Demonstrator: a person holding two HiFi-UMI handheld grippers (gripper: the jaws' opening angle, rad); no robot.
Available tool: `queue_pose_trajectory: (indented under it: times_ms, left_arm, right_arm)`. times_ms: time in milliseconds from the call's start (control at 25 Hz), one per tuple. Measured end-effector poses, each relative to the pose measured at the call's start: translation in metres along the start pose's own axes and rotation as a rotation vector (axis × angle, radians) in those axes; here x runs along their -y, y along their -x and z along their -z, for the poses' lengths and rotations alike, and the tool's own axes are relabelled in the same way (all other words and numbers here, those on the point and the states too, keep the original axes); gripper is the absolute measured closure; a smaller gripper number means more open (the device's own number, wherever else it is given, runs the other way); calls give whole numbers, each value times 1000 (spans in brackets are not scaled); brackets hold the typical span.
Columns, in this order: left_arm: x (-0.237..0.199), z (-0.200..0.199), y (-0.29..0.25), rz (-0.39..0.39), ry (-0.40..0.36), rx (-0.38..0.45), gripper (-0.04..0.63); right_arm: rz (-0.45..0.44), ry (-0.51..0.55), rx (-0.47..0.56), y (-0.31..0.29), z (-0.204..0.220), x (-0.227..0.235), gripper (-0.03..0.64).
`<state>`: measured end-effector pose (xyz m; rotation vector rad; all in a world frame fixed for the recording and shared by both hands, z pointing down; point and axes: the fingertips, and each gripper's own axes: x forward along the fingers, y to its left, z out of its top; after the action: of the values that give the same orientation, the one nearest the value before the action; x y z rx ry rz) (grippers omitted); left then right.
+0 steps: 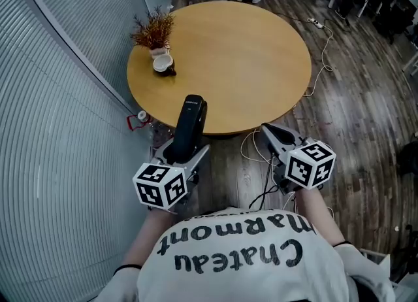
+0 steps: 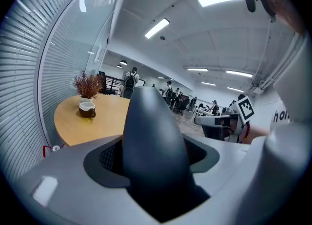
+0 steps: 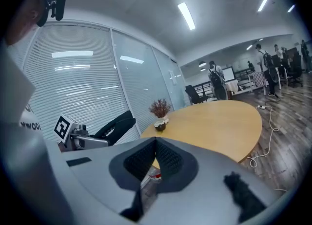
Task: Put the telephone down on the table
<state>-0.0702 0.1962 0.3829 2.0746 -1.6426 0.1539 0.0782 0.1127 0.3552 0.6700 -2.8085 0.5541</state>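
Telephone [image 1: 190, 124]: black cordless handset, clamped at its lower end between the jaws of the left gripper [image 1: 188, 151]. It is carried in the air in front of the person, short of the round wooden bench [image 1: 248, 65] and not yet resting on it. The handset stands nearly upright, its top leaning forward toward the near rim of the bench. The low grip probably serves to leave most of its length free, so it can be tipped forward and laid flat.

Left arm: forearm drawn in close to the body, gripper aimed forward and upward, marker cube nearest the person.

Right gripper [image 1: 271, 134]: jaws pressed together on nothing. It is held beside the left one and apart from it, nose toward the bench rim. It looks parked out of the way, one gripper being enough for this load.

Bench contents: cup [image 1: 163, 65] and dried plant [image 1: 154, 31], just beside each other at the left rim. Broad bare wood remains for setting down.
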Motion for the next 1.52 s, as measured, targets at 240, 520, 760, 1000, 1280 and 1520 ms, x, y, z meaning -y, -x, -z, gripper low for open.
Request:
queue_pose_trajectory:
  times_ms: [240,520,760,1000,1280,1520]
  left_arm:
    - [-17,8,-9,-21,19,39,267]
    - [-13,-47,-28,-30,20,42,267]
    - [-36,-70,-69,7,23,24,267]
    - [-67,-105,-121,54,-7,21,267]
    - [-121,-152,-171,74,-12,23,267]
    - [-157,-172,-204,96,-28,2,267]
  right_arm:
    - [6,-36,28,-8,18,14,601]
    - [-28,-59,69,-11,-23,28,601]
    - [-1,-56,77,-40,-42,54,601]
    - [48,-85,95,-80,-67,95,601]
    - [56,-93,99,-148,-102,126,601]
    - [64,-113,122,-196,-119,147,601]
